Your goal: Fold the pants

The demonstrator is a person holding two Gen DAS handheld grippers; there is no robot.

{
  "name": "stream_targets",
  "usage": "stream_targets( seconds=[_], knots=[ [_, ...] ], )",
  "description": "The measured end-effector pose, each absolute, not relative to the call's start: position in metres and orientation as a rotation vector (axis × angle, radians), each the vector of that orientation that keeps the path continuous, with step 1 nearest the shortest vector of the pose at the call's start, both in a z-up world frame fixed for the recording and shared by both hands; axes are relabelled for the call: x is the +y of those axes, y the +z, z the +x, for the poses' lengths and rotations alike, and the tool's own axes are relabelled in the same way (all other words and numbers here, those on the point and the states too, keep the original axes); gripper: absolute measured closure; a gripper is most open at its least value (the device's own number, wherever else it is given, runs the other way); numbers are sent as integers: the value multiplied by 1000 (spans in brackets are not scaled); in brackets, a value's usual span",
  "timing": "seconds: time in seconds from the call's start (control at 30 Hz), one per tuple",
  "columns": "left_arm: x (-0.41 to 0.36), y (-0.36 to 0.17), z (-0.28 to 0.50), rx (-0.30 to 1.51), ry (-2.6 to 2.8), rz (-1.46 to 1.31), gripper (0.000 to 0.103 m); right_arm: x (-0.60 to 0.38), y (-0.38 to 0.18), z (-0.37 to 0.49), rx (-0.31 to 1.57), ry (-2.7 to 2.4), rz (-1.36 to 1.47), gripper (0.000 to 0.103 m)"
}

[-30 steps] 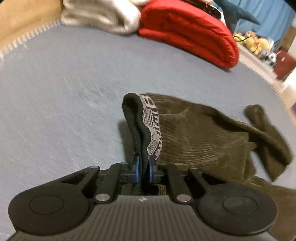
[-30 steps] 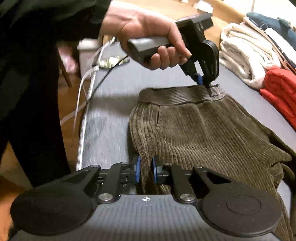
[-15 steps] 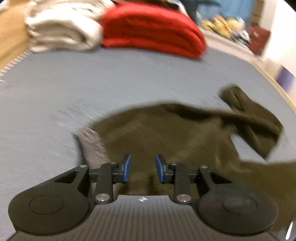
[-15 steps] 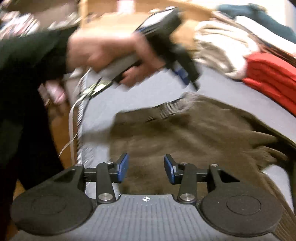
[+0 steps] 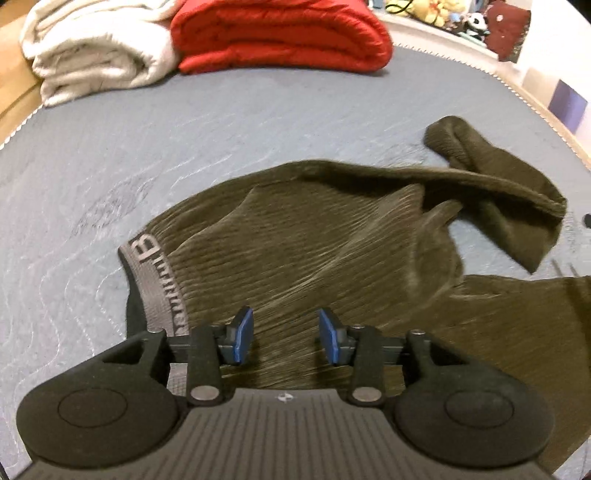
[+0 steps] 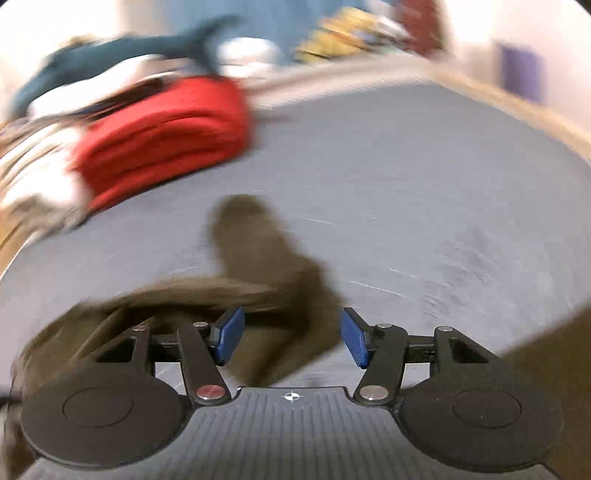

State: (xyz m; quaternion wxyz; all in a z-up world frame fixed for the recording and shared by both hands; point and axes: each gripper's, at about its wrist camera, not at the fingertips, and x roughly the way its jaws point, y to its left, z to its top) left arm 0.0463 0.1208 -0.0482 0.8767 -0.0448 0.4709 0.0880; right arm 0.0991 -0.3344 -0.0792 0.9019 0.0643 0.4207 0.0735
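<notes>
Olive-brown corduroy pants [image 5: 332, 251] lie on the grey mattress [image 5: 184, 140], folded lengthwise, with the grey lettered waistband [image 5: 159, 280] at the left and one leg end [image 5: 491, 192] crumpled at the far right. My left gripper [image 5: 284, 338] is open and empty just above the fabric near the waistband. My right gripper [image 6: 291, 338] is open and empty over a pant leg [image 6: 266, 266]; that view is blurred by motion.
A folded red blanket [image 5: 280, 33] and a cream blanket [image 5: 96, 48] lie at the far end of the mattress. The red blanket also shows in the right wrist view [image 6: 162, 133]. The mattress edge [image 5: 532, 103] runs along the right, with toys beyond.
Both grippers let go of the pants and opened. The waistband dropped flat onto the mattress. The right gripper swung away from the waist toward the leg end.
</notes>
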Motion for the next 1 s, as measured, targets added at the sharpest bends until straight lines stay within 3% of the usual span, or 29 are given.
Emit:
stream_targets(
  seconds=[0.47, 0.53, 0.57, 0.67, 0.83, 0.9, 1.0],
  knots=[
    [70, -24, 50, 916, 87, -116, 51, -339, -135, 157, 998, 148, 180, 44],
    [68, -24, 50, 916, 81, -117, 51, -333, -136, 159, 987, 152, 155, 50],
    [67, -24, 51, 917, 80, -119, 51, -330, -137, 159, 980, 156, 141, 65],
    [68, -24, 53, 916, 77, -126, 51, -323, -131, 156, 940, 183, 103, 87],
    [72, -19, 52, 897, 82, -156, 51, -313, -96, 136, 797, 312, 85, 95],
    [73, -17, 51, 889, 77, -168, 51, -303, -70, 118, 701, 448, 78, 103],
    [73, -17, 51, 884, 73, -179, 51, -285, -40, 82, 588, 756, 48, 103]
  ],
)
